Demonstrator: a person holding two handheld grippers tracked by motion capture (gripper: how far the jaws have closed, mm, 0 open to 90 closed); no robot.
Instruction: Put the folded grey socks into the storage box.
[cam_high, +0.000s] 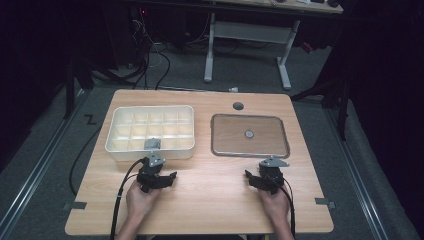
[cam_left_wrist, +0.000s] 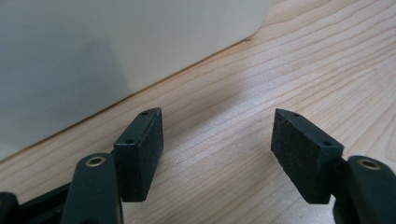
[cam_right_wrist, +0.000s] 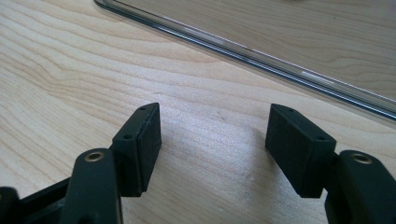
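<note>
While both claws gape empty, white compartment box (cam_high: 150, 131) just beyond left claw (cam_left_wrist: 217, 140), clear lid (cam_high: 250, 135) just beyond right claw (cam_right_wrist: 214, 137)

- High view looks down and forward over the whole worktop (cam_high: 210, 200).
- Each hand-held gripper's camera sits low, close above the worktop ahead of its jaws.

Bright table; dark, dim surroundings

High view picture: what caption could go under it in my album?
Two open tongs, left and right, rest on a wooden table near a white box and clear tray.
</note>
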